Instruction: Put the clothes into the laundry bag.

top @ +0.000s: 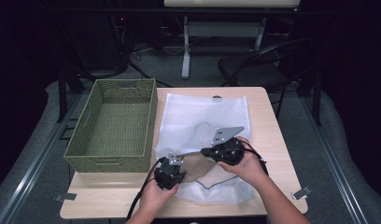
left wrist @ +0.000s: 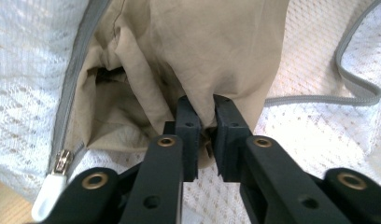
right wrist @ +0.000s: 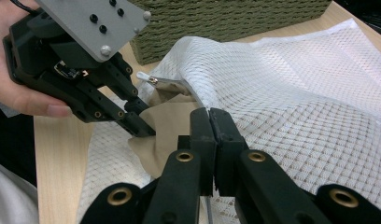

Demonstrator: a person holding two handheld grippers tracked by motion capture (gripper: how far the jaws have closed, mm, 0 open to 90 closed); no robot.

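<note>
Pinching the tan cloth (left wrist: 212, 56) at the mesh bag's (top: 202, 112) near open mouth, left gripper (top: 170, 173) sits nearest, while right gripper (top: 212, 151), clamped on the bag's rim, lifts just right.

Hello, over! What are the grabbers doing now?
Left hand-held gripper pinching tan cloth garment. Right hand-held gripper clamped on white mesh zip bag edge. Nothing blocking.

Black claws (top: 191, 156), brass rivets, grey screwed plates, black cables
</note>
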